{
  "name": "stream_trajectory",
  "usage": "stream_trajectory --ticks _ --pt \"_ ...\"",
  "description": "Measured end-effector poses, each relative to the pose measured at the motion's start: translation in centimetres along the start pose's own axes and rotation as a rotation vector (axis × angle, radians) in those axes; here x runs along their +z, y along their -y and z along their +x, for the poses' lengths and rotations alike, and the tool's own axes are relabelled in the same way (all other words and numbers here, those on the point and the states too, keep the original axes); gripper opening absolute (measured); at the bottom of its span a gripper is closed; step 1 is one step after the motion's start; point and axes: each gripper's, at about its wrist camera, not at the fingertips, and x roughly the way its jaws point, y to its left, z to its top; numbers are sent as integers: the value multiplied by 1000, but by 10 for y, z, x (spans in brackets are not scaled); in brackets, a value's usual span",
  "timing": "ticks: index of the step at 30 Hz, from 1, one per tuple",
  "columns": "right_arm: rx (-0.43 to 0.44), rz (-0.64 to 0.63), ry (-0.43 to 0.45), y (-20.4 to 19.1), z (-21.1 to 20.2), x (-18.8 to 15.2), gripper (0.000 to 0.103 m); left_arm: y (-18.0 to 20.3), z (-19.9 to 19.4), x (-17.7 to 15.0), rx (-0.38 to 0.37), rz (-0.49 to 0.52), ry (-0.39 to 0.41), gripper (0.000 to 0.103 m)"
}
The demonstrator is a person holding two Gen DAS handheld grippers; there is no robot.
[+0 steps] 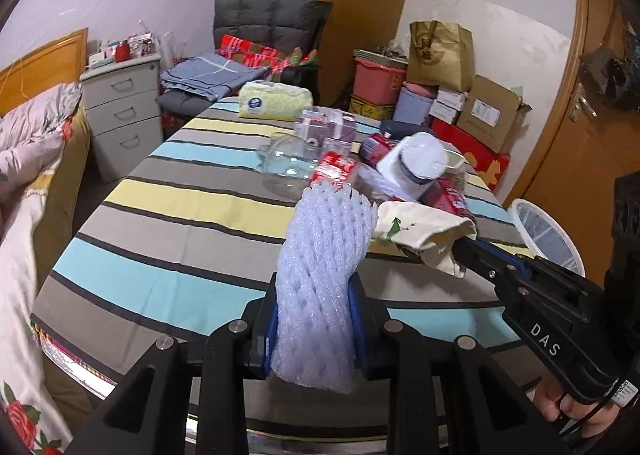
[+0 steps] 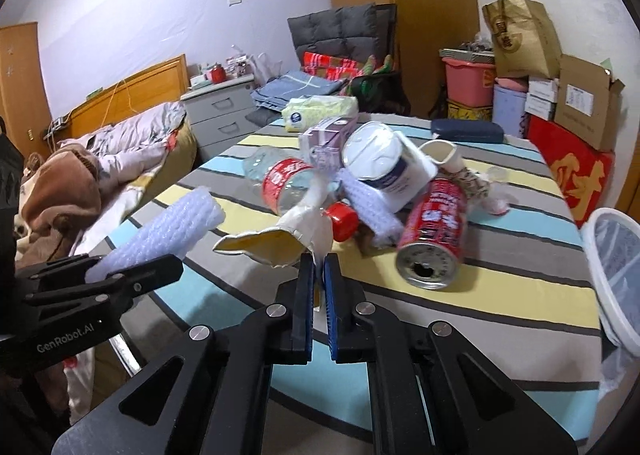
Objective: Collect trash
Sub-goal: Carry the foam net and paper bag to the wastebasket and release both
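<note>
My left gripper (image 1: 314,319) is clamped on a white foam net sleeve (image 1: 326,255), held above the striped table (image 1: 160,239). My right gripper (image 2: 318,267) is pinched shut on a crushed paper cup (image 2: 276,241), beside a red can (image 2: 434,231). The white bin (image 2: 616,275) stands at the table's right edge.

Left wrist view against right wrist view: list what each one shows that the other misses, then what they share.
Only the left wrist view: a hand on the right gripper's handle.
Only the right wrist view: the red can with its open top, and a brown garment on the bed.
Both: the foam net sleeve in the left gripper, the crumpled paper cup pinched by the right gripper, and the white bin.
</note>
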Motion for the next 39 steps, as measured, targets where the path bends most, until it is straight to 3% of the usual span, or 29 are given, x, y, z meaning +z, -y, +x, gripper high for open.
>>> stream_trajectory --ticks 11,17,34,39 --pt "-39 57 88 19 -36 1 5 46 -18 9 -55 70 42 30" --pt "-113 100 141 46 -58 3 5 89 -19 18 -108 133 51 30" --pt "-343 241 196 136 -107 -10 5 231 14 45 -327 272 35 30" --pt "-403 293 197 166 -120 -17 5 270 35 49 -385 314 -11 30"
